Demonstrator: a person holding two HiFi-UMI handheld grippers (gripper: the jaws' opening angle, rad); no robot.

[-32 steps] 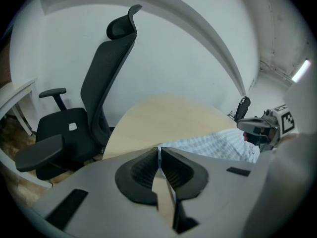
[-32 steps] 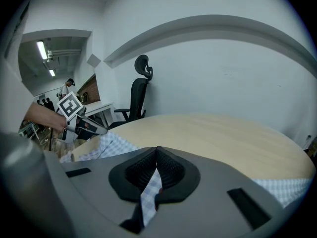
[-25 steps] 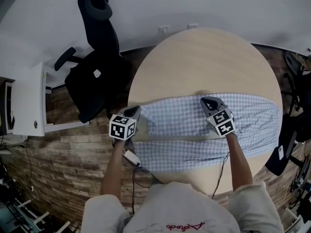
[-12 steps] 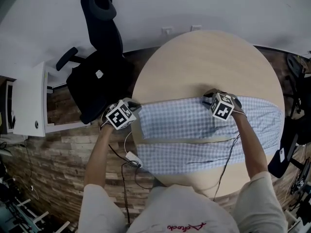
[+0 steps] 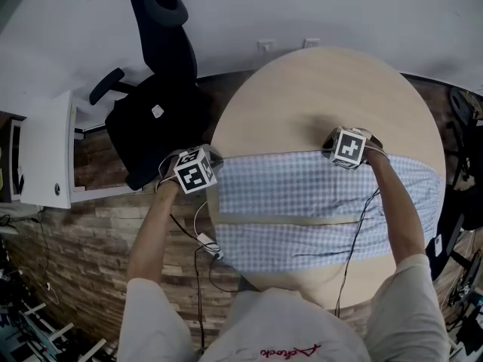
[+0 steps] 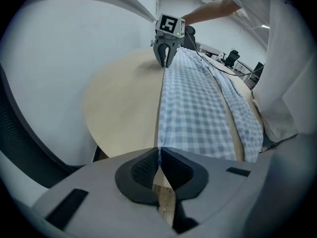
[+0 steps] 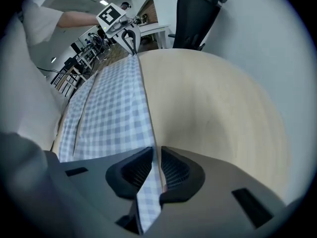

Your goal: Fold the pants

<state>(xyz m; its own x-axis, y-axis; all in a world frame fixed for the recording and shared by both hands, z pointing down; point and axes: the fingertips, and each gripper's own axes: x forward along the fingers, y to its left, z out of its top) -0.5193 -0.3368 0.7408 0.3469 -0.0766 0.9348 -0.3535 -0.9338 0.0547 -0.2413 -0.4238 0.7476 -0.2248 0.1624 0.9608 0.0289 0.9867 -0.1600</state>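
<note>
Checked blue-white pants (image 5: 324,202) lie flat across your round pale-wood desk (image 5: 317,89). Your left tool (image 6: 159,153) clamps the cloth edge. On your right tool (image 7: 154,157) the jaws have just been opening, with cloth between them, seen only in its own view.

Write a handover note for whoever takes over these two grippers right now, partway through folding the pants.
Left hand-held gripper: shut on the far edge of the pants, by the rim of the round table.
Right hand-held gripper: jaws have just been opening; that far edge sits loose between them.
Pants: spread flat across the table, legs side by side.
Done: laid out.
Left: the folding; no fold shows yet.
</note>
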